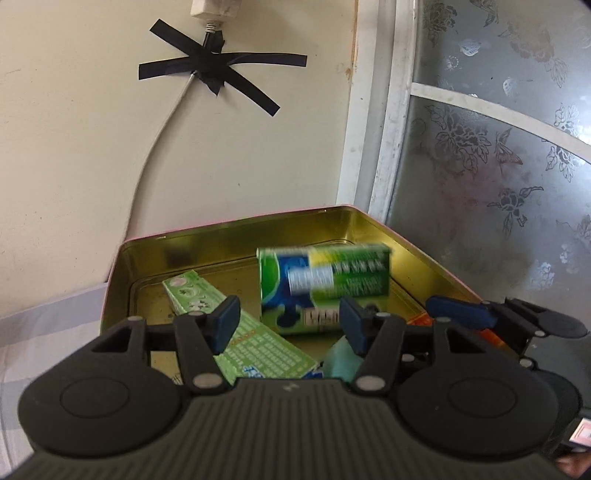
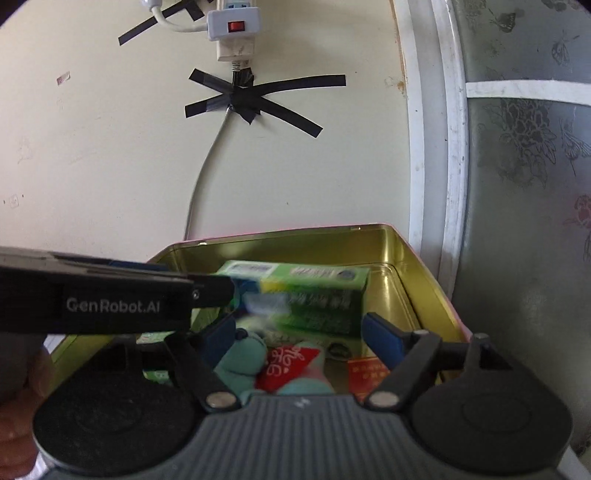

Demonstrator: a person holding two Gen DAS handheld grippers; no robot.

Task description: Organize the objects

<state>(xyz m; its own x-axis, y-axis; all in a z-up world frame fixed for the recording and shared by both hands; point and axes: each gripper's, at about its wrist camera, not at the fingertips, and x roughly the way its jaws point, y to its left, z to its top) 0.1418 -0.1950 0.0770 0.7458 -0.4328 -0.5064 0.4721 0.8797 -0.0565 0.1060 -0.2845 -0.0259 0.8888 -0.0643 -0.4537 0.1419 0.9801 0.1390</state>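
An open gold tin box [image 1: 236,232] stands against the wall; it also shows in the right wrist view [image 2: 406,266]. A green and blue carton [image 1: 325,284] is blurred inside it, seen too in the right wrist view [image 2: 306,291]. A flat light-green box [image 1: 240,332] lies in the tin. A teal plush toy with a red tag [image 2: 291,363] and an orange-red packet [image 2: 364,373] lie near the front. My left gripper [image 1: 290,321] is open and empty over the tin. My right gripper [image 2: 301,334] is open and empty above the toy.
The tin rests on a pale checked cloth [image 1: 44,332]. A cream wall carries a power strip [image 2: 234,26], a cable and black tape crosses [image 1: 218,70]. A white frame and frosted floral glass [image 1: 498,147] stand to the right.
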